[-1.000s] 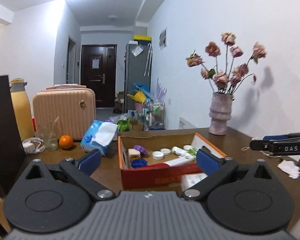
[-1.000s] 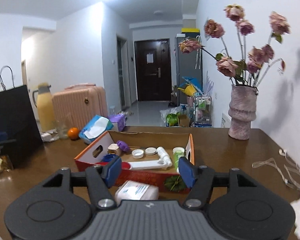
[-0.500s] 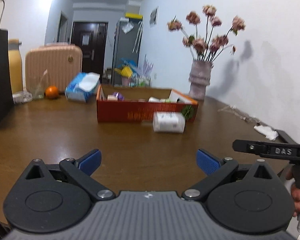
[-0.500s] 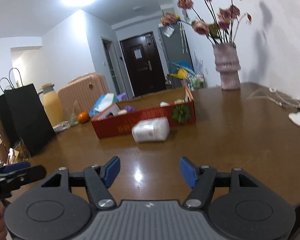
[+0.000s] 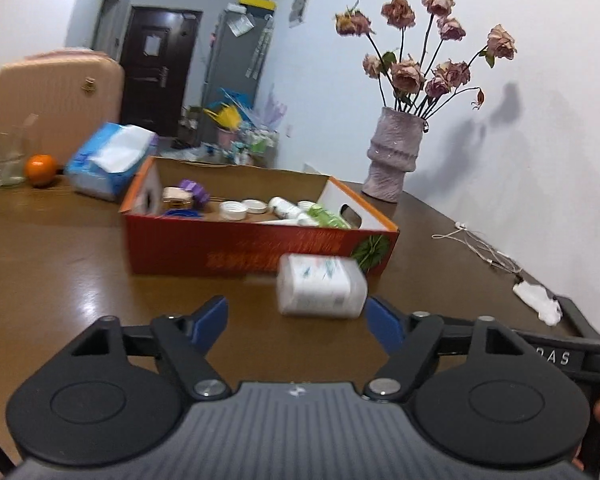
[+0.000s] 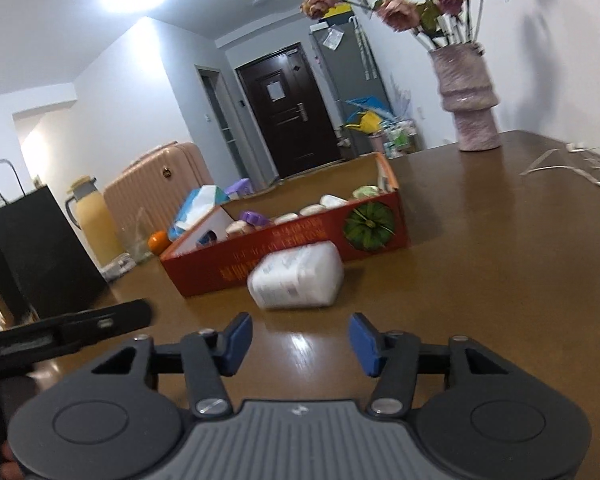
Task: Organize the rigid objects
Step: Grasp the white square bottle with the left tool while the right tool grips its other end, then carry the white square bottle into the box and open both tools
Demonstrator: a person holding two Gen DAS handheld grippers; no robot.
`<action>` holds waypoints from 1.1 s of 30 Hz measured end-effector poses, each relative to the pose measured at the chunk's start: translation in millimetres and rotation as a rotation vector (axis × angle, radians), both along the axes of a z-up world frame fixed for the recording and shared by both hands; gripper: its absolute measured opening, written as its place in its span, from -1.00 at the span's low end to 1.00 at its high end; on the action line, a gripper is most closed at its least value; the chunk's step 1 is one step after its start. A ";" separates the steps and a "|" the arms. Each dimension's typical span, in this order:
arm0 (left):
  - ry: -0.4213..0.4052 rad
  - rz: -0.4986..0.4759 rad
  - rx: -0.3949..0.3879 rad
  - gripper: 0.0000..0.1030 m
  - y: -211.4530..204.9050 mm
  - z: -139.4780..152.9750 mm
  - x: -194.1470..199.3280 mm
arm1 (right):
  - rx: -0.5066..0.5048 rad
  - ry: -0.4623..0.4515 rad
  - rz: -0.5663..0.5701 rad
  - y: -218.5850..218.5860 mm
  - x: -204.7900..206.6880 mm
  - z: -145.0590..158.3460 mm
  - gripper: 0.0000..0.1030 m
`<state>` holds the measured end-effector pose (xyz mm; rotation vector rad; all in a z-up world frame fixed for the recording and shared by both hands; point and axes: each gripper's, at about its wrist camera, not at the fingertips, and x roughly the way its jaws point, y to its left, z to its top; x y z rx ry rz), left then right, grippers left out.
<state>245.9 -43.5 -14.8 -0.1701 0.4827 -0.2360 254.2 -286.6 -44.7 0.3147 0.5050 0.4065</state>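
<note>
A white plastic bottle (image 5: 321, 285) lies on its side on the brown table, just in front of a red cardboard box (image 5: 260, 250). The box holds caps, small bottles and a purple piece. My left gripper (image 5: 296, 320) is open and empty, just short of the bottle, whose right end is close to my right finger. In the right wrist view the bottle (image 6: 296, 276) lies ahead of my right gripper (image 6: 300, 340), which is open and empty, with the box (image 6: 300, 236) behind it.
A vase of dried roses (image 5: 394, 160) stands at the back right by the wall. A tissue pack (image 5: 108, 160), an orange (image 5: 40, 169) and a pink suitcase (image 5: 56, 104) are at the back left. A cable (image 5: 480, 246) and crumpled paper (image 5: 538, 298) lie right. A black bag (image 6: 36, 248) stands left.
Both grippers have moved forward toward the bottle and box after pulling back from above them. The bottle now lies close in front of the left gripper's fingers.
</note>
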 end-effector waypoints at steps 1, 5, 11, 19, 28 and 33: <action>0.017 -0.021 -0.008 0.29 -1.8 -1.6 17.7 | 0.016 0.007 0.004 1.3 13.0 1.1 -0.21; 0.107 -0.049 -0.047 0.04 -4.5 -15.0 73.7 | 0.048 0.043 -0.004 8.2 58.9 0.1 -0.30; 0.173 -0.064 -0.074 0.04 -5.5 -29.6 116.2 | 0.062 0.095 0.017 21.1 104.0 -14.4 -0.43; 0.221 -0.076 -0.191 -0.27 -3.5 -37.2 119.1 | 0.166 0.157 0.034 11.9 115.4 -28.0 -0.66; 0.115 -0.059 -0.200 -0.28 -21.0 -8.7 41.1 | 0.176 0.097 0.024 -1.3 54.8 1.7 -0.66; 0.072 -0.065 -0.198 -0.28 -21.6 12.0 -4.5 | 0.198 0.060 0.018 -7.7 8.2 18.1 -0.66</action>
